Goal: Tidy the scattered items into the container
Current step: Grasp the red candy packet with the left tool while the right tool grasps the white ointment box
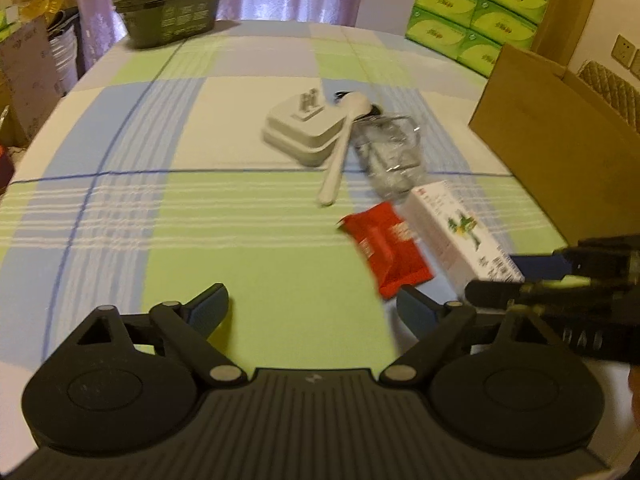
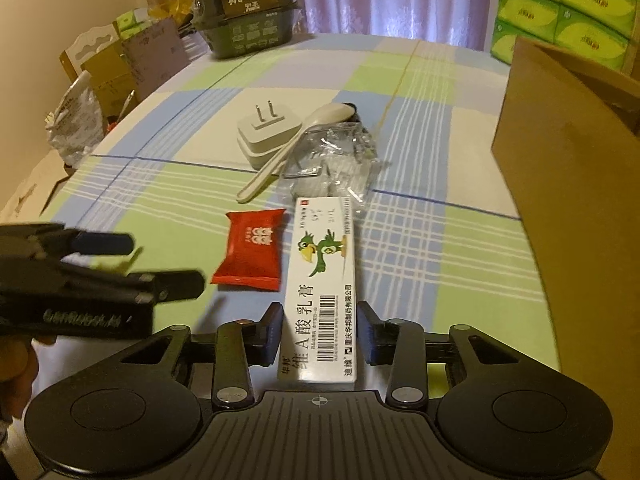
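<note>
- Right gripper straddles the near end of the long white cardboard ointment box; jaws nearly closed on its sides, contact uncertain.
- Box judged light, stiff, crushable; grip the long edges.
- Left gripper wide open, empty.
- Brown cardboard container stands right on the checked tablecloth.

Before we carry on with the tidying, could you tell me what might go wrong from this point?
The right claw straddles only the near end of the long white box, so it may tip when lifted. The red packet lies right beside the box and could be dragged along. The open left claw hovers close by, so the two may collide.
</note>
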A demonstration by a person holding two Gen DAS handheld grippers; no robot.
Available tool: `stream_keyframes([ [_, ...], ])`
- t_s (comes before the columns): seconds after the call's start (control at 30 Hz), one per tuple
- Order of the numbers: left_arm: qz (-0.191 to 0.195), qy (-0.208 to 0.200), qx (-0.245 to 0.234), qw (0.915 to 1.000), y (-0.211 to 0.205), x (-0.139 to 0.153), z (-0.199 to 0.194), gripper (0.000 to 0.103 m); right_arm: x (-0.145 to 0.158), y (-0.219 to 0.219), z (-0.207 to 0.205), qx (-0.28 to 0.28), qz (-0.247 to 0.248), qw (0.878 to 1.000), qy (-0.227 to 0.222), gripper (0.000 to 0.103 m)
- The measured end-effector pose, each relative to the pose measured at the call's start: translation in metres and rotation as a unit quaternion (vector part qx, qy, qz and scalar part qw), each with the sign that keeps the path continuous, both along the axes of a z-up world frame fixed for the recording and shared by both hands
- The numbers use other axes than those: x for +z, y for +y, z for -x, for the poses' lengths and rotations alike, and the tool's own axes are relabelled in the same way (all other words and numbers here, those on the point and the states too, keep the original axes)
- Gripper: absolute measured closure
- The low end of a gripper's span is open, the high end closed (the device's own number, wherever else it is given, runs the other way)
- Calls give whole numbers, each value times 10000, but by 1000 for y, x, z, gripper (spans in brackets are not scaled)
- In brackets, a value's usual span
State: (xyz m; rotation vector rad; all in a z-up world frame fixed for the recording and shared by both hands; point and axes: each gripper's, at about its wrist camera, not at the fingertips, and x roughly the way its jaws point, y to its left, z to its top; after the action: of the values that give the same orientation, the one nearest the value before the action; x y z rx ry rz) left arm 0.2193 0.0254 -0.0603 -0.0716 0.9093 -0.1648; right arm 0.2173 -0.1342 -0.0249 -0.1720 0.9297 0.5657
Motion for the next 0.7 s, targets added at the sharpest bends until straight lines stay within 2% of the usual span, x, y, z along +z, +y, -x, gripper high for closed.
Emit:
stream_keyframes([
  [0.1, 85, -20, -72, 9999, -13, 1, -12, 26, -1, -9, 3, -79, 79, 9999, -79, 63],
  [0.23, 60, 62, -244, 9997, -32, -1, -30, 49, 0, -22, 6, -152, 61, 9998, -126, 62],
  [0.4, -180, 83, -476, 9987, -52, -3, -45, 52, -1, -30, 9, -121, 47, 9998, -142, 62],
  [0.47, -289, 97, -579, 9979, -56, -5, -46, 67, -1, -31, 8, -123, 23, 9998, -150, 62],
  [0.53, -404, 55, -730, 9965, -57, -6, -42, 72, -1, -33, 8, -126, -1, 9998, -146, 61],
  [0.63, -472, 49, -932, 9945, -53, -5, -30, 73, 0, -35, 8, -138, -85, 9997, -156, 42],
  [0.7, -518, 47, -1078, 9928, -48, -5, -18, 73, 0, -35, 7, -119, -136, 9997, -168, 42],
])
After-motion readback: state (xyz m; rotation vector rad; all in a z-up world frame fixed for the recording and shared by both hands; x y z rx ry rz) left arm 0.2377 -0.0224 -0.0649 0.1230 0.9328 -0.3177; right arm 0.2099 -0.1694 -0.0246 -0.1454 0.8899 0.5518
